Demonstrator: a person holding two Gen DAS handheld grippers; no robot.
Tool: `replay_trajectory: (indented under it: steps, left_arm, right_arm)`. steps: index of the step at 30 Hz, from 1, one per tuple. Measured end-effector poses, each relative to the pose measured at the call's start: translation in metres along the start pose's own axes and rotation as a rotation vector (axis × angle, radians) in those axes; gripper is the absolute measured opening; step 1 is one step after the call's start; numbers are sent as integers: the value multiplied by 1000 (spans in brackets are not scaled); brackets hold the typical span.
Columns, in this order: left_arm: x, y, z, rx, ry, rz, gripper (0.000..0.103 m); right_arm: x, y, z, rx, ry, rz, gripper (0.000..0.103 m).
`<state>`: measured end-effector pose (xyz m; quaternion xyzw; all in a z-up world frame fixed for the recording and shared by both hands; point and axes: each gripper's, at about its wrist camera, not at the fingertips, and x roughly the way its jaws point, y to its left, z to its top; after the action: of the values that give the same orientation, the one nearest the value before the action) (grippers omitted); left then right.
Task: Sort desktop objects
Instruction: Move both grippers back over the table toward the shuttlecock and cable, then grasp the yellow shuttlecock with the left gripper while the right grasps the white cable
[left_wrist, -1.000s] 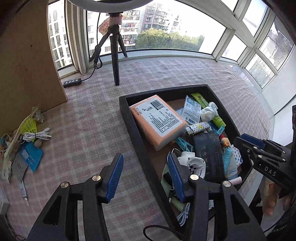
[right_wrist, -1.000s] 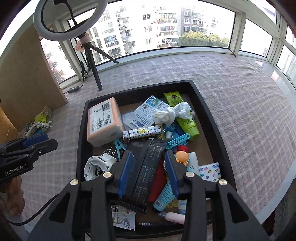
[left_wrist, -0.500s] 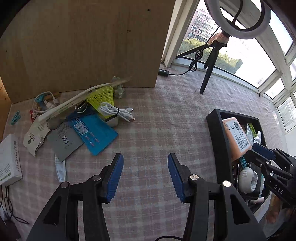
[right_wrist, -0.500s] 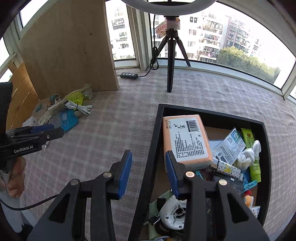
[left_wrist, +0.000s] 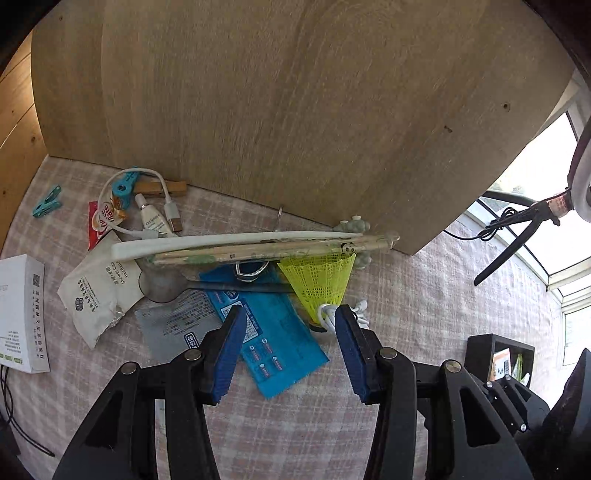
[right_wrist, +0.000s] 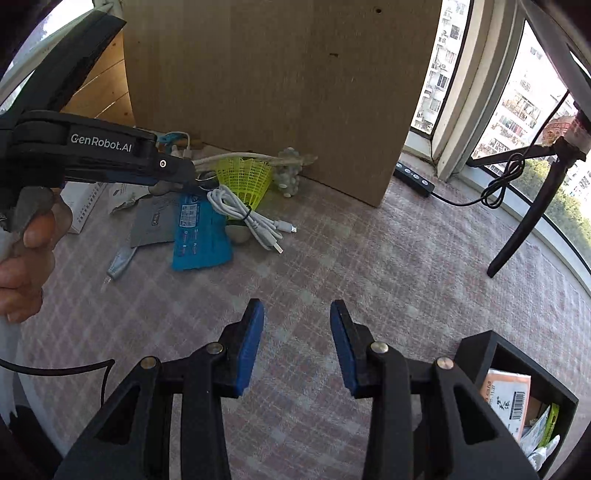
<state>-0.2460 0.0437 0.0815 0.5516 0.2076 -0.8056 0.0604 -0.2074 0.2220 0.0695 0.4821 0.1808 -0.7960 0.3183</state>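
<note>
A pile of loose items lies on the checked cloth by a wooden board. It holds a blue packet, a yellow shuttlecock, a coiled white cable, a grey packet and a white sachet. My left gripper hangs open just above the blue packet, its right finger beside the shuttlecock's base; nothing is between its pads. My right gripper is open over bare cloth, short of the pile. The left gripper also shows in the right wrist view, over the pile.
The black tray with an orange box sits at the lower right. A white box, a teal peg, a small tube and a long white stick lie around the pile. A tripod leg and power strip stand by the window.
Both grippers have swung left, away from the black tray and over to the pile by the wooden board, and dropped a little. Both jaws stayed open and empty.
</note>
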Motion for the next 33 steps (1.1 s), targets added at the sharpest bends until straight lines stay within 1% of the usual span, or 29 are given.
replay_trajectory:
  steps: [5, 10, 12, 15, 18, 23, 29, 32, 33]
  left_arm:
    - [23, -8, 10, -4, 29, 19, 47]
    - [35, -6, 15, -13, 35, 60, 49]
    - [36, -4, 16, -23, 33, 53, 51]
    - [41, -6, 17, -20, 52, 30, 53]
    - [47, -10, 18, -28, 77, 3, 53]
    - [55, -19, 20, -24, 86, -3, 54]
    - [66, -26, 23, -27, 101, -13, 52]
    - [73, -28, 24, -29, 115, -21, 51]
    - [75, -29, 24, -27, 119, -21, 49]
  right_arm:
    - [27, 3, 19, -31, -6, 46, 37]
    - [43, 8, 28, -74, 4, 79, 37]
    - [47, 9, 30, -90, 7, 82, 37]
    - [53, 9, 34, -95, 10, 90, 37]
    - [56, 8, 37, -100, 7, 101, 37]
    - [61, 10, 42, -122, 6, 127, 37]
    - [74, 6, 46, -133, 14, 177, 37]
    - [79, -1, 51, -112, 12, 204, 37]
    - [81, -3, 53, -102, 13, 215, 37]
